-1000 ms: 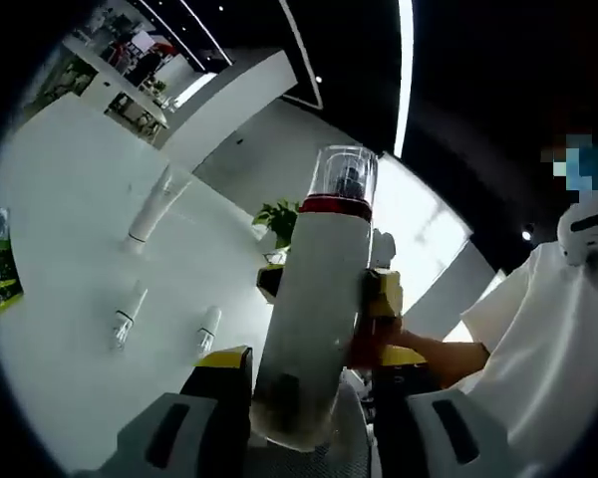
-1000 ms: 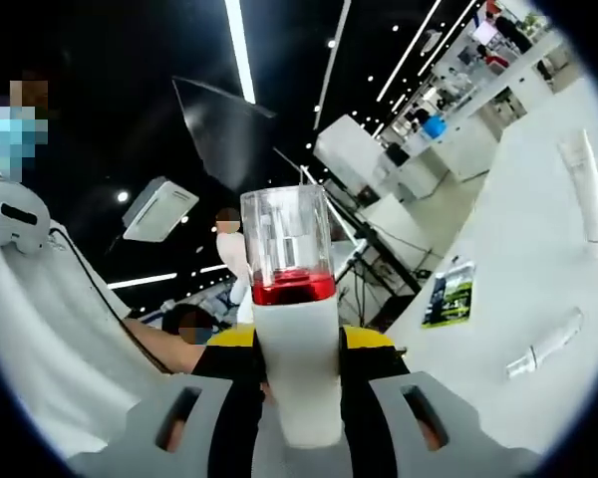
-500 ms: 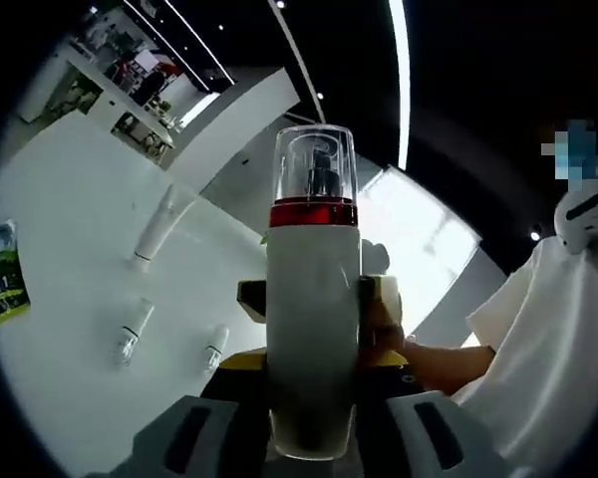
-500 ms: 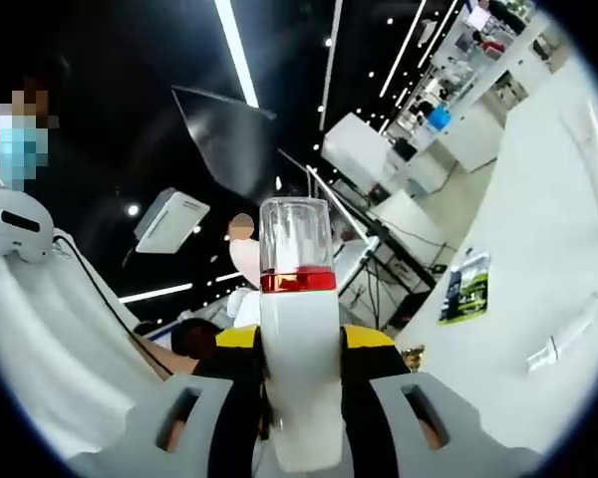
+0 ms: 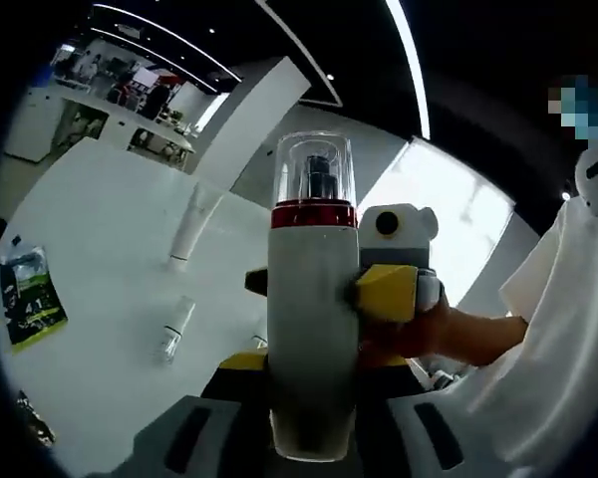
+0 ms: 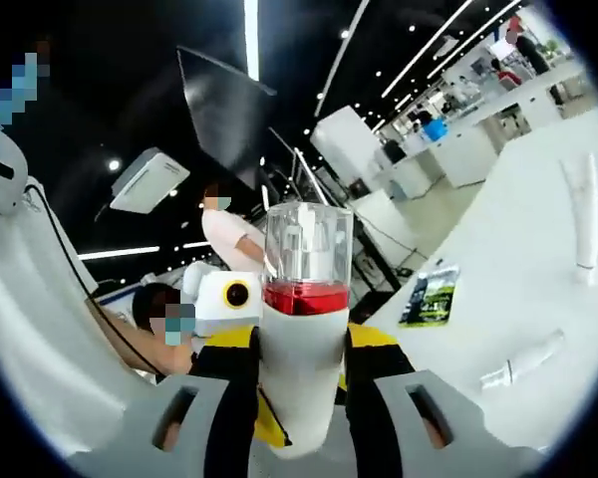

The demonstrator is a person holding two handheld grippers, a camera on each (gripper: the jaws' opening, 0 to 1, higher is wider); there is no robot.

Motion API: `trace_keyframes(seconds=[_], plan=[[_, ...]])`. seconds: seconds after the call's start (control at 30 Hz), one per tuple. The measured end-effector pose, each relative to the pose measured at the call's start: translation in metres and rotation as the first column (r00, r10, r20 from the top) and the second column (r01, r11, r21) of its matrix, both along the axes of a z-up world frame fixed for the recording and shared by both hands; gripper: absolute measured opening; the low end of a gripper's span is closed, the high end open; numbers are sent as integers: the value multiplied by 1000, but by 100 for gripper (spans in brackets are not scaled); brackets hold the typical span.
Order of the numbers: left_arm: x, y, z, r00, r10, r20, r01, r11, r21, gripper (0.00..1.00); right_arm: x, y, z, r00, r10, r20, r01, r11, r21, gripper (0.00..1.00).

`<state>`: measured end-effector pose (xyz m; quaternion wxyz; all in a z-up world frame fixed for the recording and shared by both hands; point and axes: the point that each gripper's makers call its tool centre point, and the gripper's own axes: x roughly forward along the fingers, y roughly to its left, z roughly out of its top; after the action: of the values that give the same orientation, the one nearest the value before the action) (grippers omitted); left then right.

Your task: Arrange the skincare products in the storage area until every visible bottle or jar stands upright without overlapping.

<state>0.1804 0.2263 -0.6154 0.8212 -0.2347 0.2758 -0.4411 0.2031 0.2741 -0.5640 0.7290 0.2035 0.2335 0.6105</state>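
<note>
Bottle (image 5: pixel 313 339), white with a red band and a clear cap, stood between both pairs of jaws at once, held up off the table (image 5: pixel 100 249). In the left gripper view the left gripper (image 5: pixel 309 438) pinched its lower body, the long axis running straight up from between the fingers (image 5: pixel 194 438). The right gripper (image 5: pixel 399 294) came in from the right and pressed against the bottle's side higher up, just below the red band. In the right gripper view the same bottle (image 6: pixel 304 349) rose from between the right gripper's (image 6: pixel 299 418) own jaws, which were closed on its body. Both grippers were about equally near it; neither had let go.

Judging from this, the bottle was mid-handover or being steadied, and setting it upright on the table would turn on lowering it base first along that axis.

Beyond the fingers, well apart on the table, lay a tube (image 5: pixel 191 229) and a small vial (image 5: pixel 174 329), both on their sides, and a green leaflet (image 5: pixel 30 304).

The bottle's base was hidden behind the jaws, and the exact contact of the right gripper's far finger could not be made out.
</note>
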Motion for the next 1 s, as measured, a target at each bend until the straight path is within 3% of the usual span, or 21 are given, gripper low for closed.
trace_keyframes(seconds=[0.13, 0.23, 0.3, 0.5, 0.77, 0.83, 0.93, 1.0], plan=[[1, 5, -7, 999, 11, 44, -15, 995, 98, 31, -1, 0, -4, 1000, -19, 14, 20, 998, -56, 32], [0, 2, -13, 999, 0, 46, -6, 991, 136, 31, 0, -2, -9, 998, -48, -33, 46, 997, -69, 32], [-4, 0, -13, 998, -21, 58, 12, 989, 151, 31, -4, -4, -9, 999, -32, 15, 33, 996, -78, 31], [-6, 1, -17, 994, -58, 96, 39, 980, 195, 31, -8, -6, -10, 998, -57, 20, 59, 994, -93, 29], [-10, 0, -25, 990, -79, 118, 48, 968, 246, 33, -12, -10, -17, 994, -70, 87, 82, 986, -147, 28], [-6, 5, -27, 989, -57, 139, 18, 963, 270, 38, -8, -13, -21, 991, -73, 116, 92, 980, -175, 29], [-1, 17, -30, 990, -19, 140, -20, 962, 273, 45, -1, -19, -22, 990, -94, 105, 111, 980, -167, 29], [1, 24, -34, 989, -13, 144, -33, 949, 312, 50, 7, -23, -20, 988, -115, 105, 131, 979, -155, 29]])
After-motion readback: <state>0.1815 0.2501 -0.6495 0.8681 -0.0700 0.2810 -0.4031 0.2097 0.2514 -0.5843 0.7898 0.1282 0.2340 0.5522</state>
